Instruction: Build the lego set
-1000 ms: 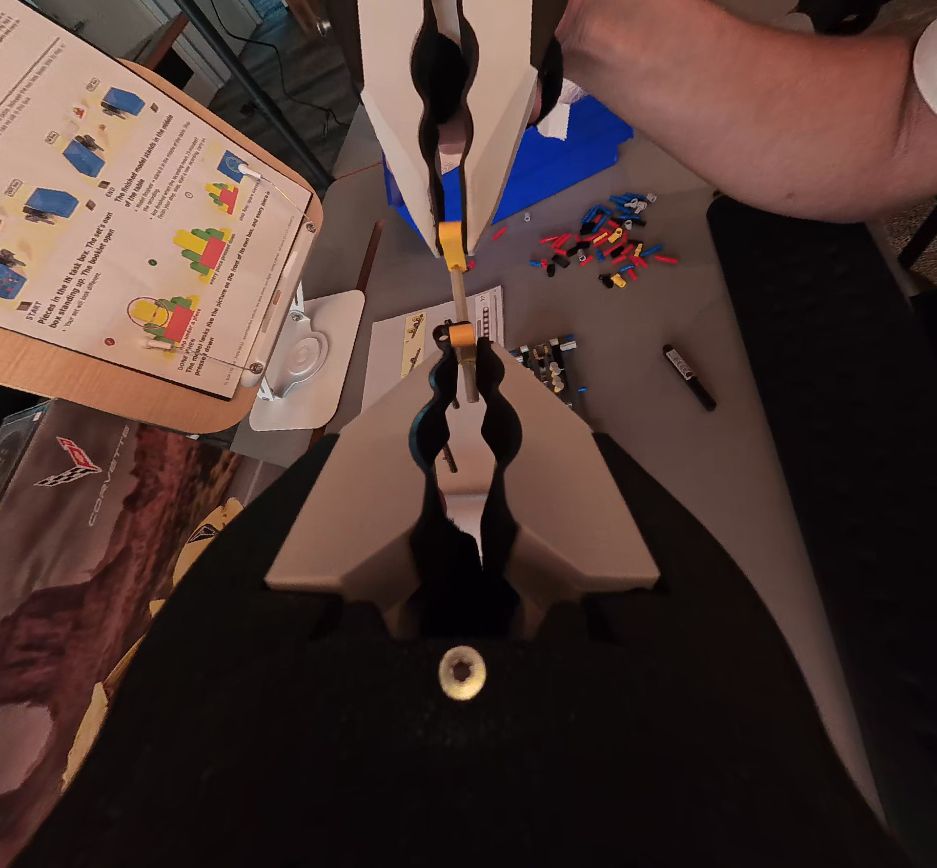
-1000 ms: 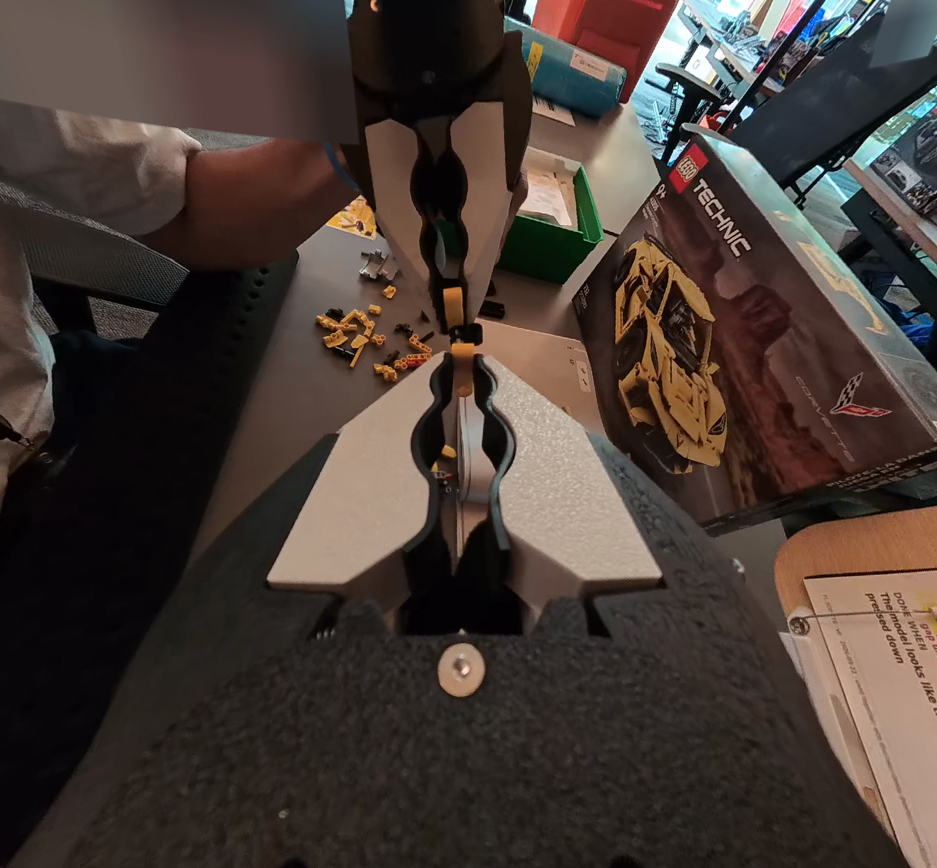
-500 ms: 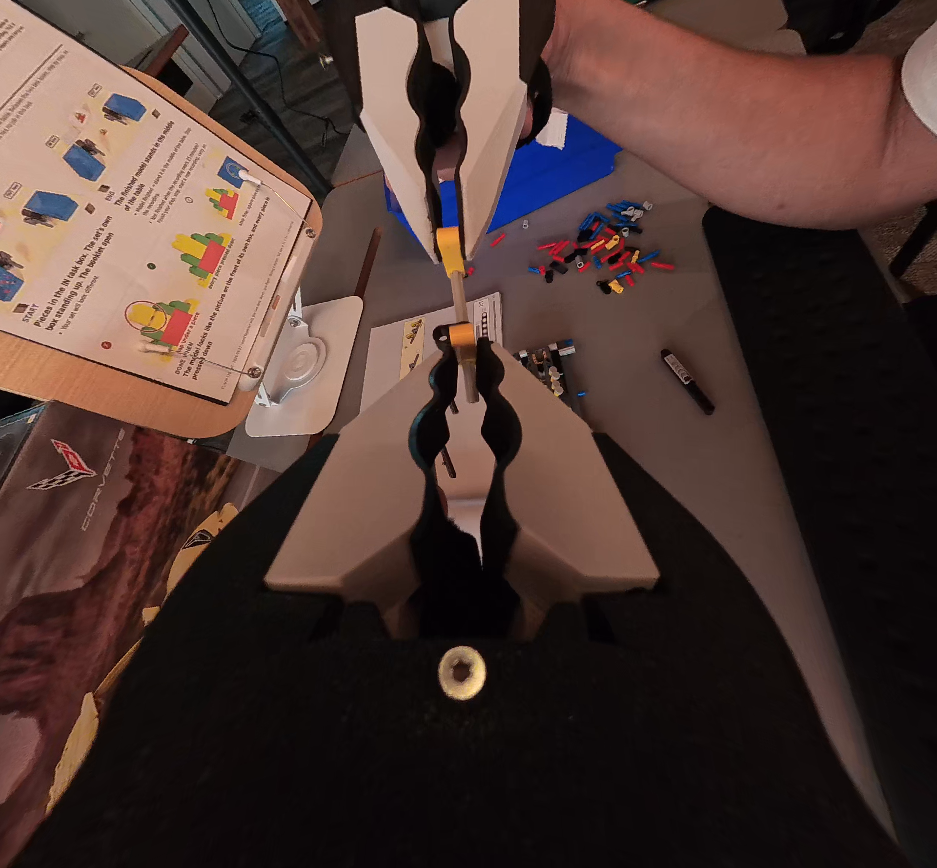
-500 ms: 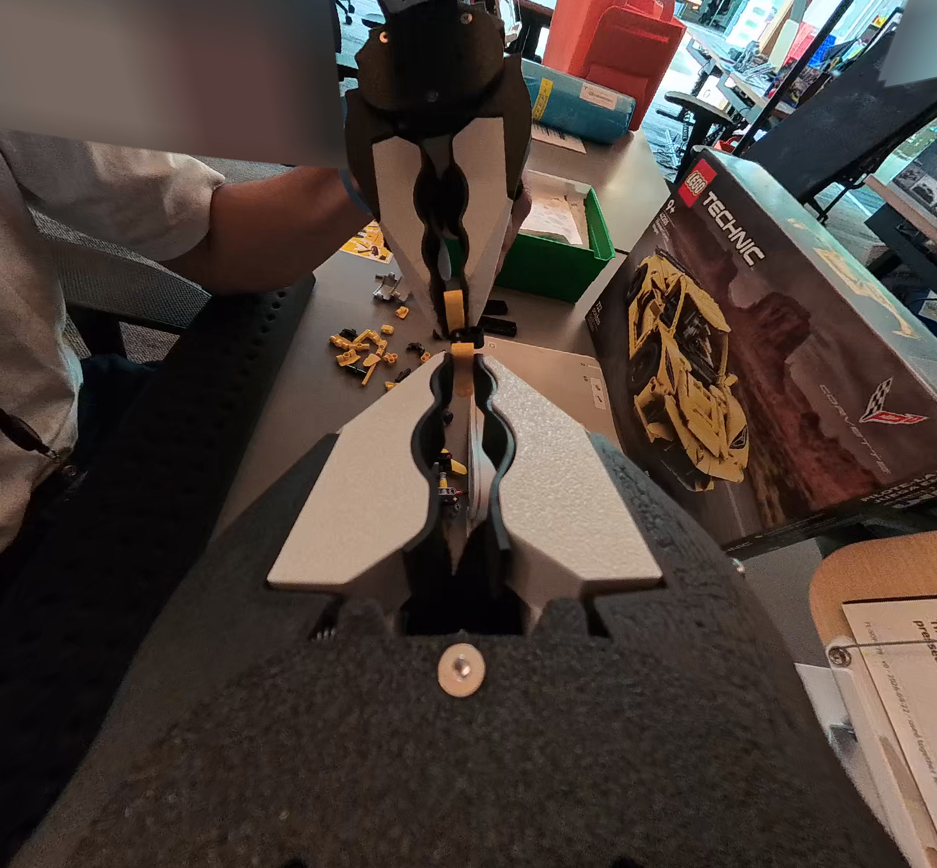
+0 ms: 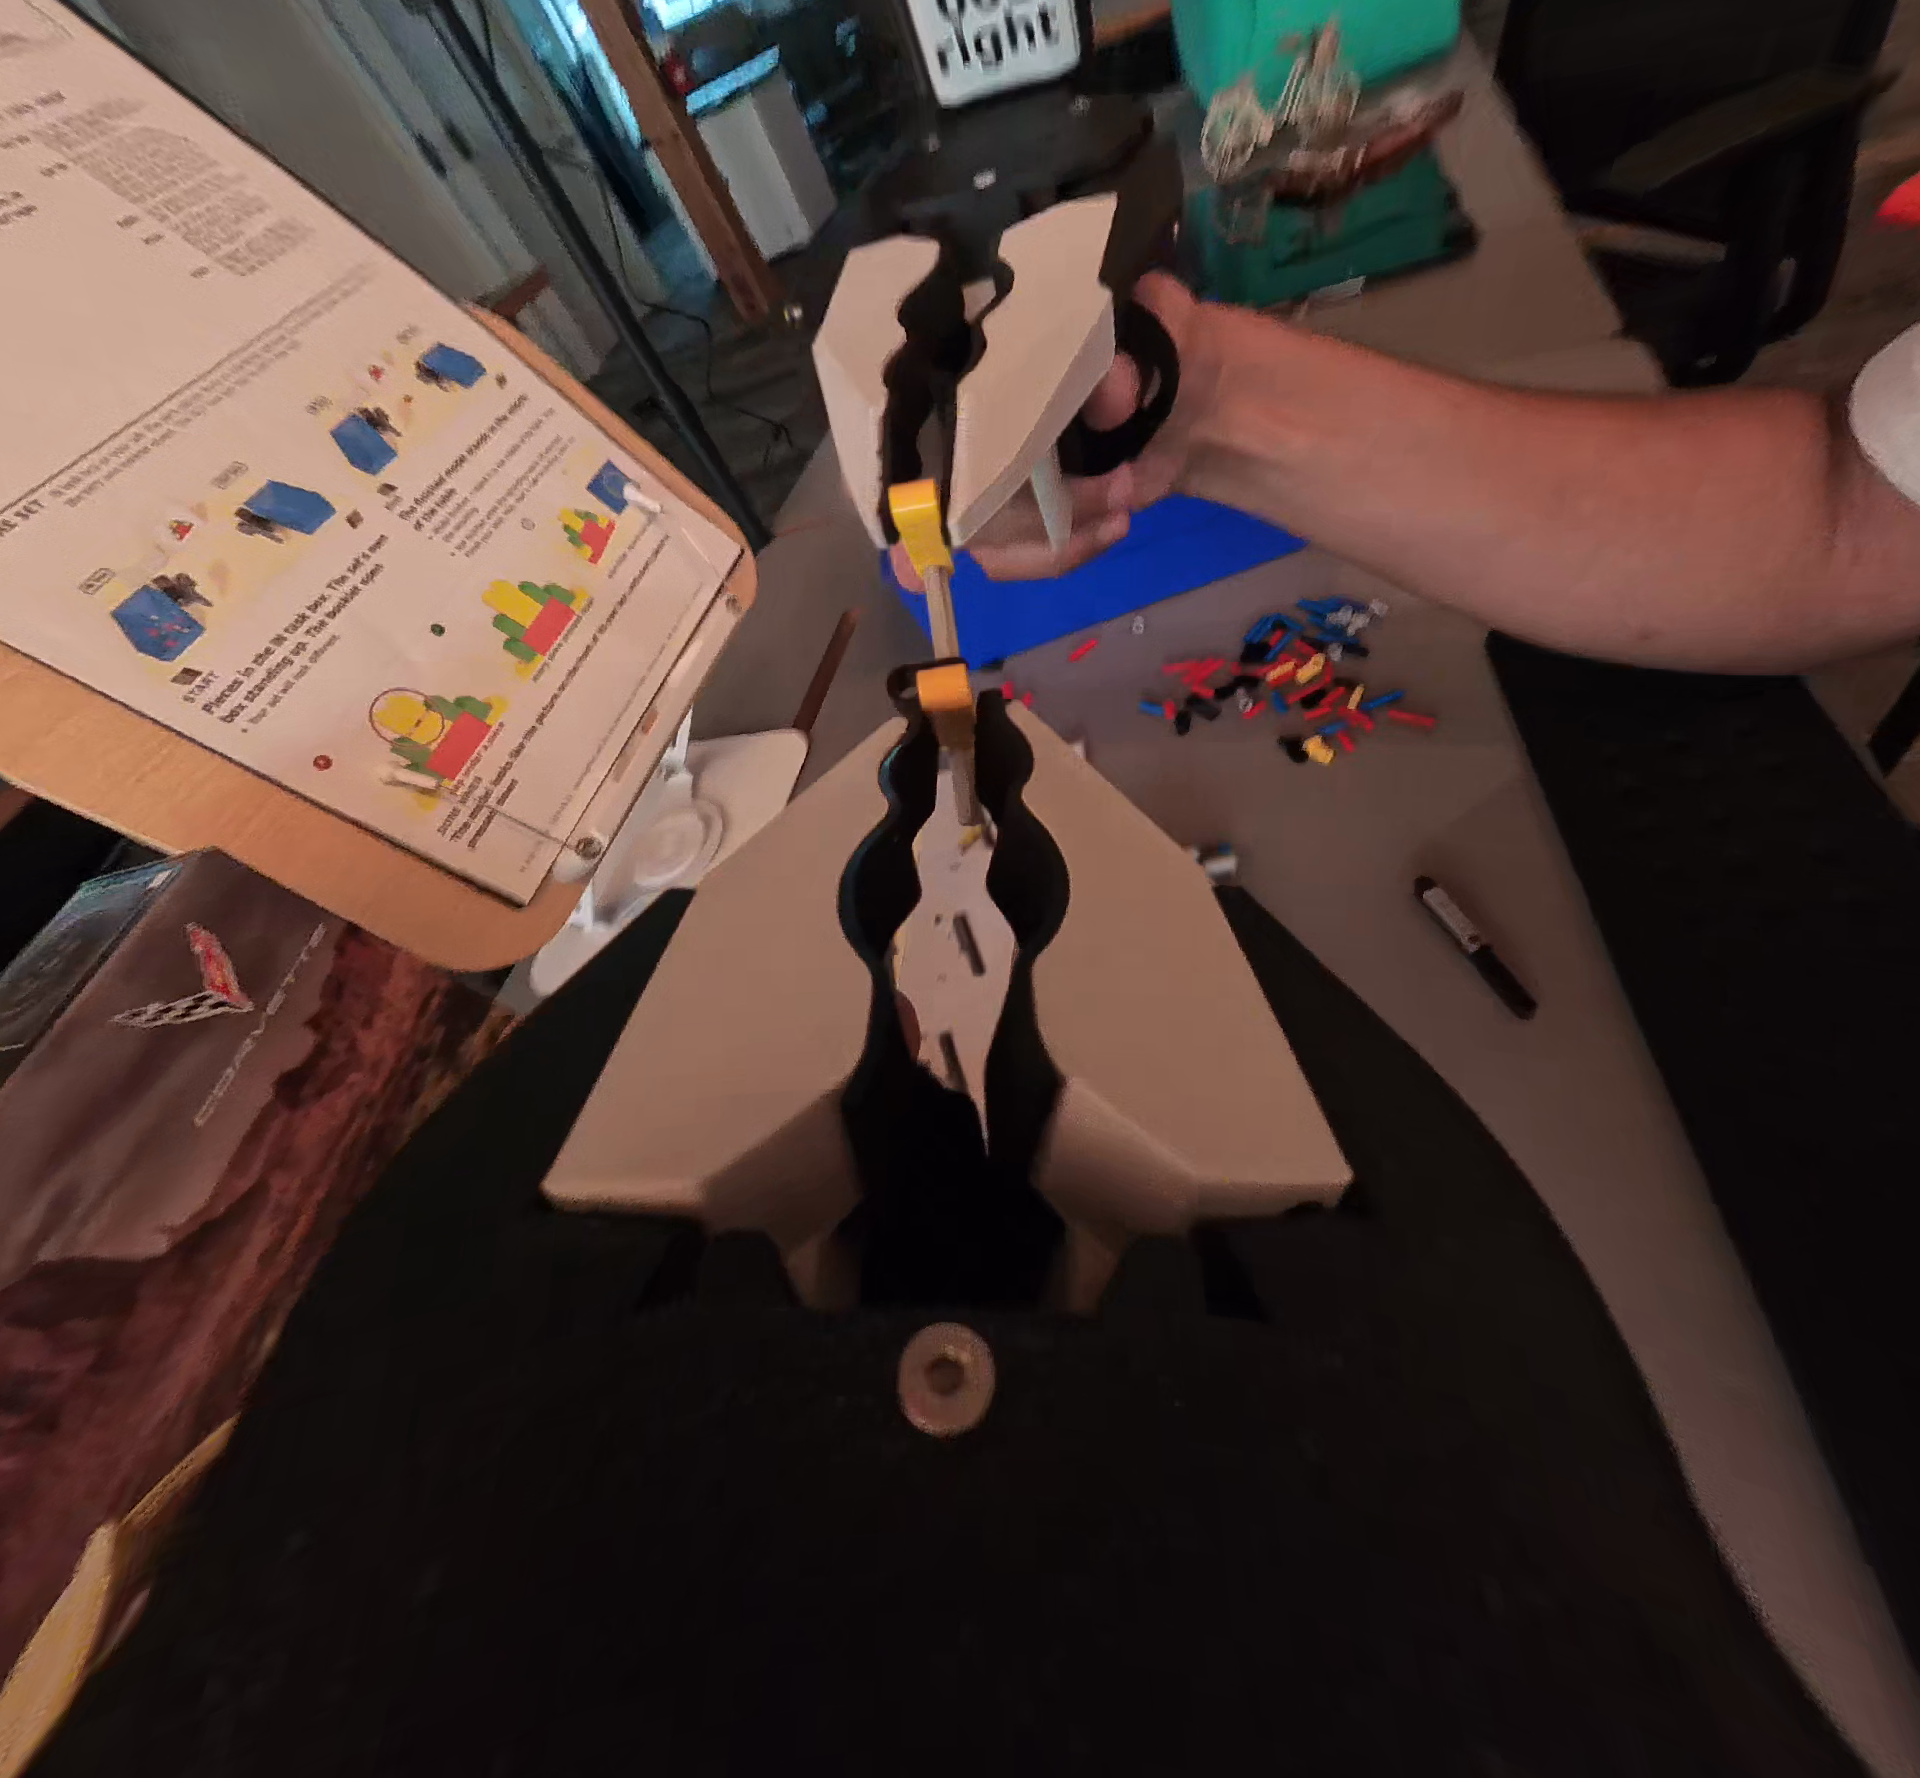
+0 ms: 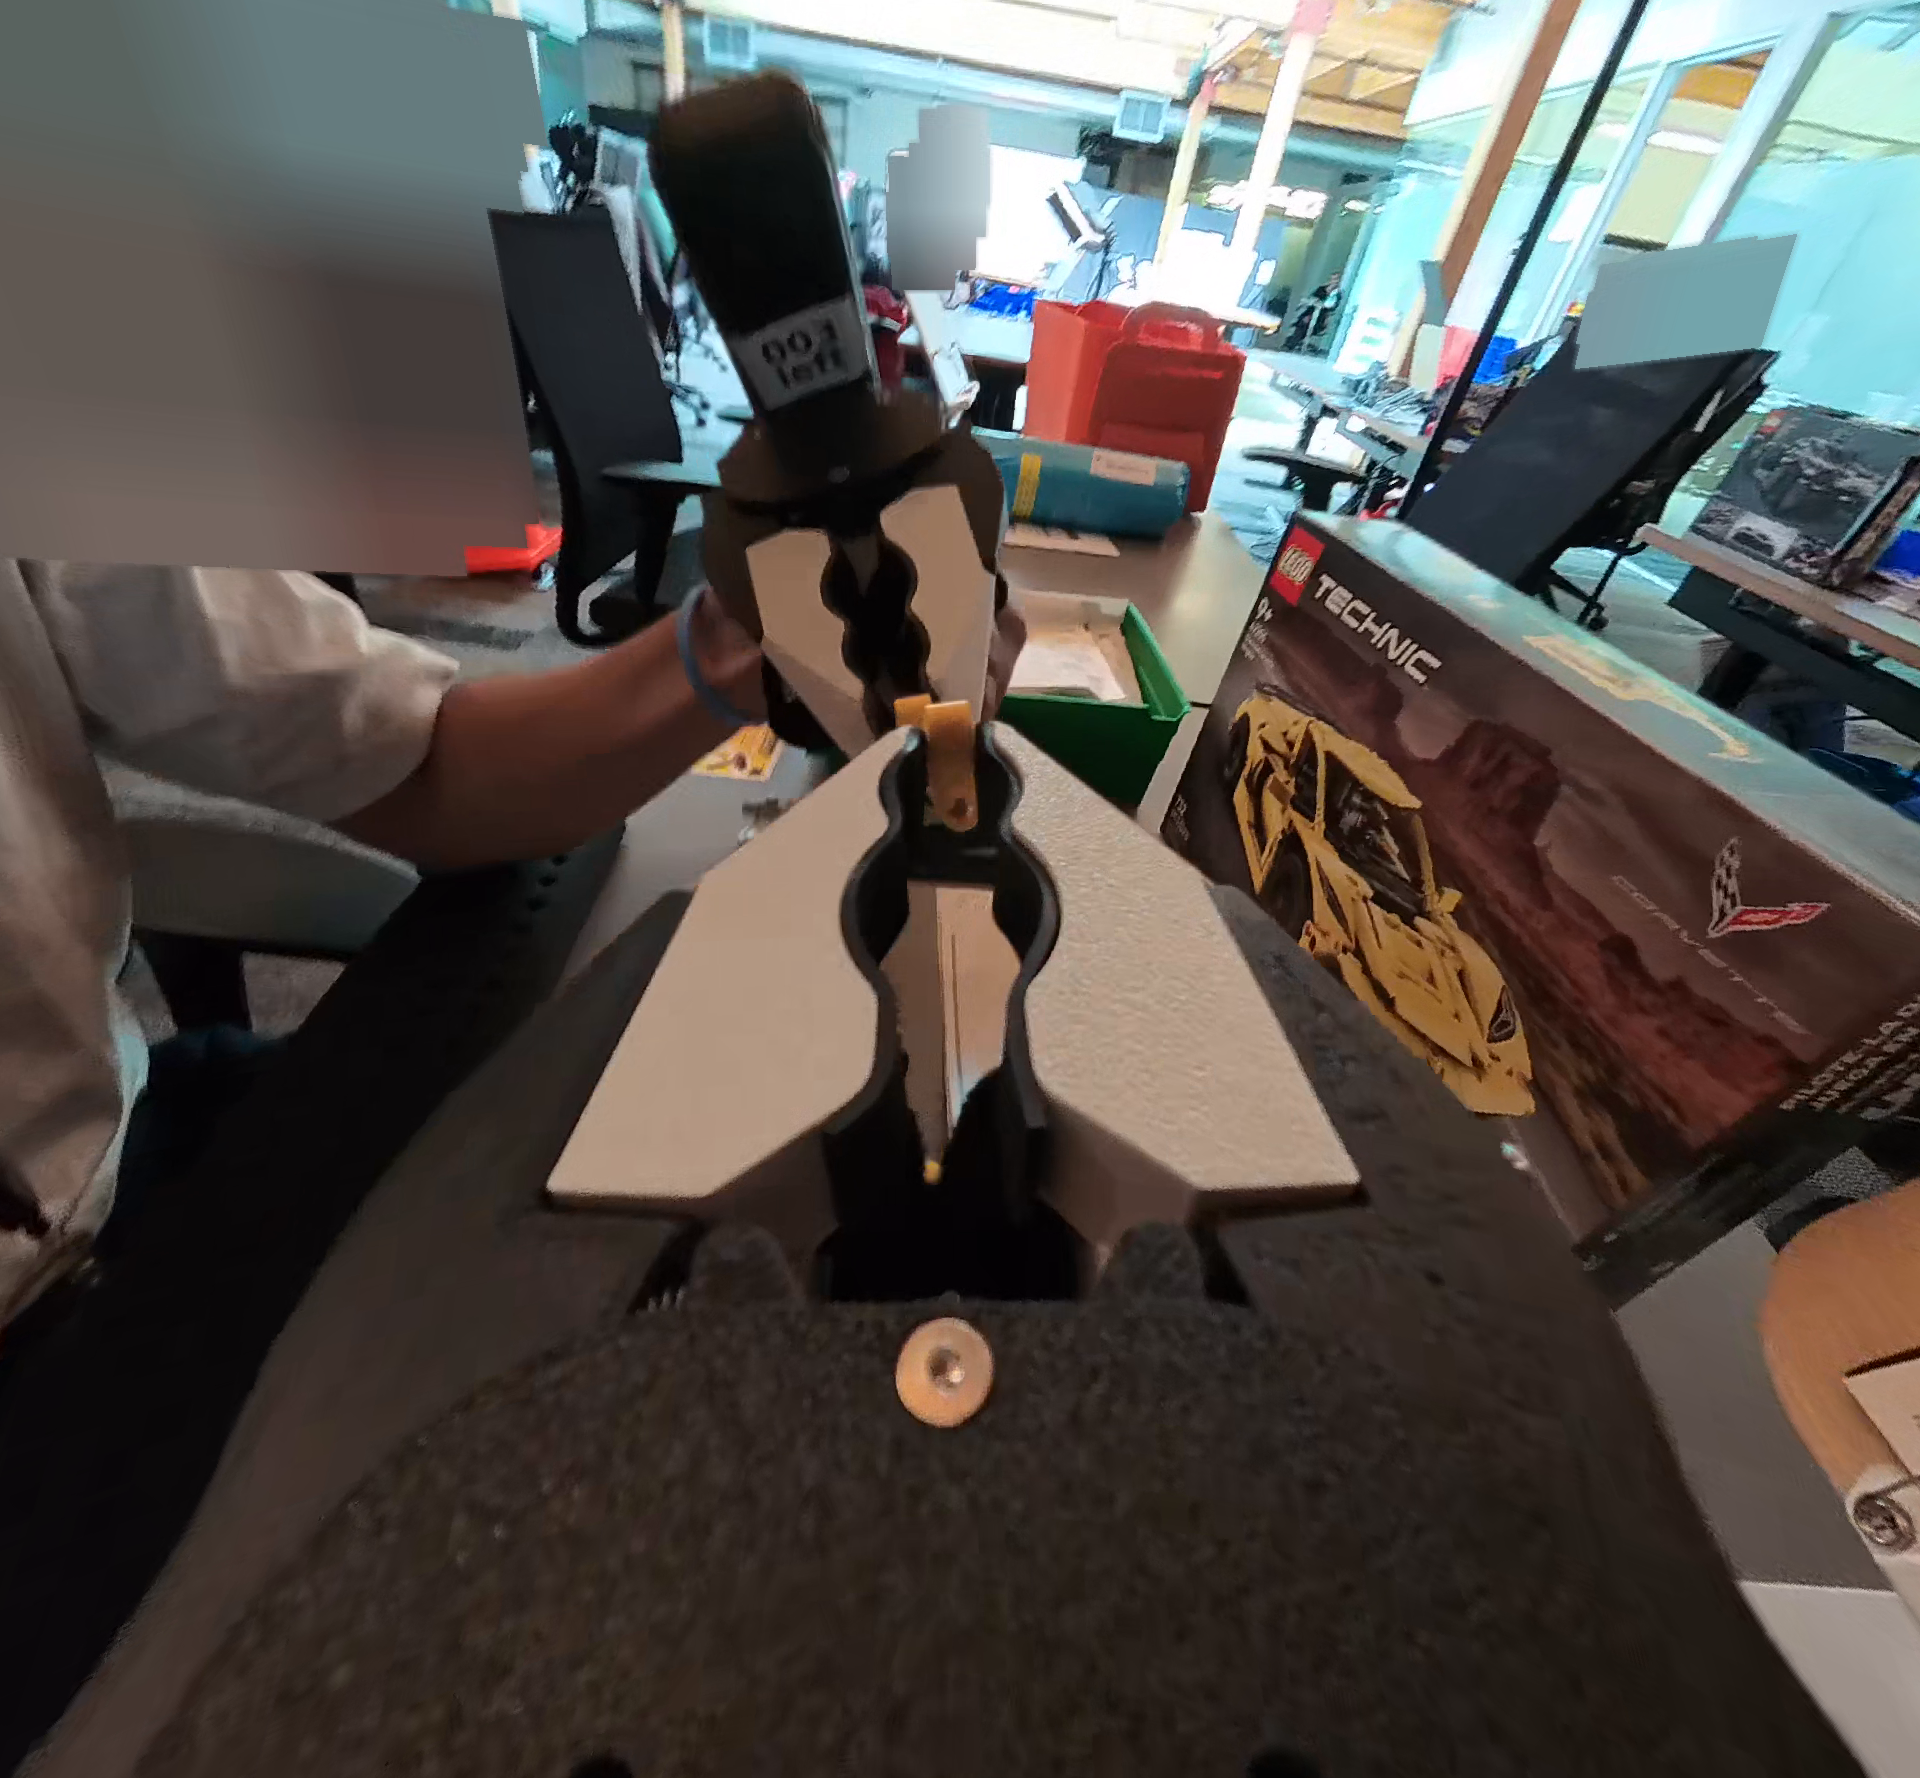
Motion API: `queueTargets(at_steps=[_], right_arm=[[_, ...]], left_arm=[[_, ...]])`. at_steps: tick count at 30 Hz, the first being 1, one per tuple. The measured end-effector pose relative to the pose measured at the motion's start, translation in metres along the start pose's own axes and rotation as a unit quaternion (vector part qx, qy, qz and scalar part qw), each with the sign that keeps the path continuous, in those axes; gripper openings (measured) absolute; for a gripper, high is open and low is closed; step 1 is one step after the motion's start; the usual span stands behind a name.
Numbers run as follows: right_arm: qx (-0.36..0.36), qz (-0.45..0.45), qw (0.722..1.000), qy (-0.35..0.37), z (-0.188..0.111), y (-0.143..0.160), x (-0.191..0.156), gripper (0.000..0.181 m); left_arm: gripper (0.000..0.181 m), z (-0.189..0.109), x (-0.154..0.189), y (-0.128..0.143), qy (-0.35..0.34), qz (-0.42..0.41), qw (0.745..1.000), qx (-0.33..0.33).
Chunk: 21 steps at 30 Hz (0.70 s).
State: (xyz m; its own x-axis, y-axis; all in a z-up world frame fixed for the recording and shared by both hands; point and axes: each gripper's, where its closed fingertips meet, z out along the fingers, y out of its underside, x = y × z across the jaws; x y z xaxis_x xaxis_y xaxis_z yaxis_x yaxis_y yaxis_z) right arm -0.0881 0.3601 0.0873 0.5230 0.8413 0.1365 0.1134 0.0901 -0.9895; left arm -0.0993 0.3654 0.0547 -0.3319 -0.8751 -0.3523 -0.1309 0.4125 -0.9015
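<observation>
My left gripper (image 5: 945, 720) is shut on a yellow connector piece (image 5: 945, 692) on a tan axle (image 5: 941, 611). The axle runs up to a second yellow connector (image 5: 918, 515), gripped by my right gripper (image 5: 921, 539), which faces mine tip to tip. Both are held in the air above the grey table (image 5: 1351, 824). In the right wrist view my right gripper (image 6: 945, 741) is shut on its yellow connector (image 6: 951, 760). The left gripper (image 6: 920, 702) is just beyond, with the other yellow piece (image 6: 911, 712) at its tips.
Loose red, blue and yellow pieces (image 5: 1288, 689), a black marker (image 5: 1475, 944) and a blue tray (image 5: 1101, 575) lie on the table. A wooden board with an instruction sheet (image 5: 312, 533) is on the left. The set's box (image 6: 1507, 845) and a green bin (image 6: 1101, 720) stand nearby. Only a small space, under 4 cm, lies between the two pairs of fingers.
Both grippers have risen and tilted upward, still joined by the axle. The right gripper has turned to one side in the left wrist view. More of the room shows behind them.
</observation>
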Motion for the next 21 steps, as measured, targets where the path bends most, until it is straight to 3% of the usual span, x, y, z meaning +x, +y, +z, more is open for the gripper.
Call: queueTargets(at_steps=[7,13,17,21], right_arm=[[0.006,-0.007,0.998,0.068,0.003,-0.013,0.013,0.014],[-0.021,-0.054,0.984,0.166,-0.012,-0.021,0.031,0.043],[-0.130,-0.173,0.933,0.286,-0.019,-0.014,0.043,0.055],[-0.254,-0.290,0.848,0.363,-0.016,0.000,0.051,0.067]], left_arm=[[0.006,0.005,-0.009,-0.014,0.032,-0.074,0.988,0.132],[0.006,0.010,-0.022,-0.021,0.033,-0.155,0.969,0.191],[0.006,0.010,-0.042,-0.025,0.033,-0.273,0.932,0.237],[0.006,0.016,-0.040,-0.024,0.055,-0.321,0.916,0.234]])
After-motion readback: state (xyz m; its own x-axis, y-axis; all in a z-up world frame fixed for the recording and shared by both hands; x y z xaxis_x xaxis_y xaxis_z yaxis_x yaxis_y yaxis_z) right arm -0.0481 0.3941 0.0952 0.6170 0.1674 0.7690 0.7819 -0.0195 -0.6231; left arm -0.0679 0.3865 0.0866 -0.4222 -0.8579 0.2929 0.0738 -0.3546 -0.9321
